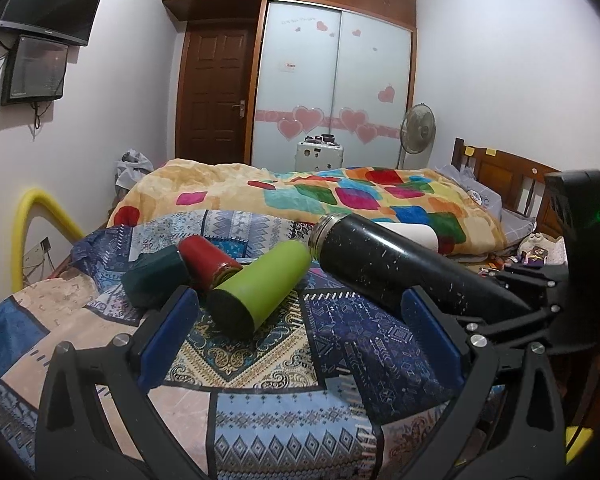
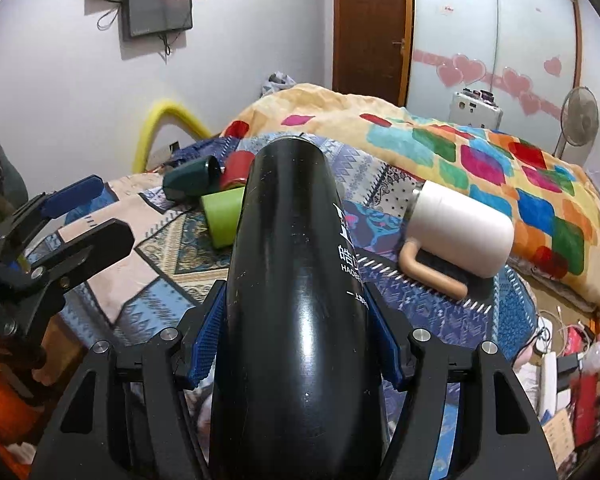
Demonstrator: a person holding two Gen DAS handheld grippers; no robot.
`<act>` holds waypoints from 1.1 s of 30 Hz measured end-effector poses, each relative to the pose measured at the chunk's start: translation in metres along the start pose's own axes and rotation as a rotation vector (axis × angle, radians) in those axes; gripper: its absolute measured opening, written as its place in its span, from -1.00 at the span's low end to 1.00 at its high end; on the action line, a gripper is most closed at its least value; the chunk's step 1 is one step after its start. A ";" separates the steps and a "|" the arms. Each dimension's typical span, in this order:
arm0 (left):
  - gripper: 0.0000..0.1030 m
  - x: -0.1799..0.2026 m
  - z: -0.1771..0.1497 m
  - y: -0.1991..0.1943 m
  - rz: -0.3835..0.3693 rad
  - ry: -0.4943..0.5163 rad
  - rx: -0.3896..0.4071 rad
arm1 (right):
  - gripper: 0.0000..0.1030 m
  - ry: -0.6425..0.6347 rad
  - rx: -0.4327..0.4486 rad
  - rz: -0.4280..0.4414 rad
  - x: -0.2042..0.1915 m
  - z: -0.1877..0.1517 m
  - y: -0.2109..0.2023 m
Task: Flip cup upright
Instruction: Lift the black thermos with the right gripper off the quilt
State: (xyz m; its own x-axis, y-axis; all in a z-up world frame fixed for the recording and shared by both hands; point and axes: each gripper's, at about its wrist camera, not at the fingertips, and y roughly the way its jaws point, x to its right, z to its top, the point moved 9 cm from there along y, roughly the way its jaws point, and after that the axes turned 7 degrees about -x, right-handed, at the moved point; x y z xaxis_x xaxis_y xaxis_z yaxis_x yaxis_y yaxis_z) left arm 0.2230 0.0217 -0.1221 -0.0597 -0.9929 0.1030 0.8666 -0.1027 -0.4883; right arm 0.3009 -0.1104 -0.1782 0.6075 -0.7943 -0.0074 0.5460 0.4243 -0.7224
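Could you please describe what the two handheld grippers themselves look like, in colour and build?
Both are matte black plastic linkage frames with silver screw heads at the joints. Each finger carries a blue textured pad. The left gripper and right gripper look alike. In the left wrist view, the right unit's black housing shows a small green light. No cables or sleeves are visible.

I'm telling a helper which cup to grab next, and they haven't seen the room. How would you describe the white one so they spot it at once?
Start at the bed with the blue patterned cover. To the right of the black flask held in the right gripper, near the colourful quilt, the white mug lies on its side. It is the only white cup and the only one with a tan loop handle.
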 end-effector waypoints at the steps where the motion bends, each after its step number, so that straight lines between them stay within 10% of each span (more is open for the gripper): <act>1: 1.00 -0.001 0.000 -0.002 0.001 -0.001 0.000 | 0.21 0.009 0.006 -0.002 -0.002 -0.003 0.001; 33: 1.00 -0.017 -0.035 0.022 0.047 -0.015 -0.103 | 0.22 0.082 -0.129 -0.024 -0.013 -0.047 0.054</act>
State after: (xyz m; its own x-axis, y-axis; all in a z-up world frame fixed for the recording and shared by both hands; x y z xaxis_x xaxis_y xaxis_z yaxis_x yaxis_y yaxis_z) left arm 0.2261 0.0344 -0.1651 -0.0119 -0.9959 0.0900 0.8127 -0.0621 -0.5794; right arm 0.2957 -0.0975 -0.2496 0.5426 -0.8390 -0.0417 0.4782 0.3493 -0.8058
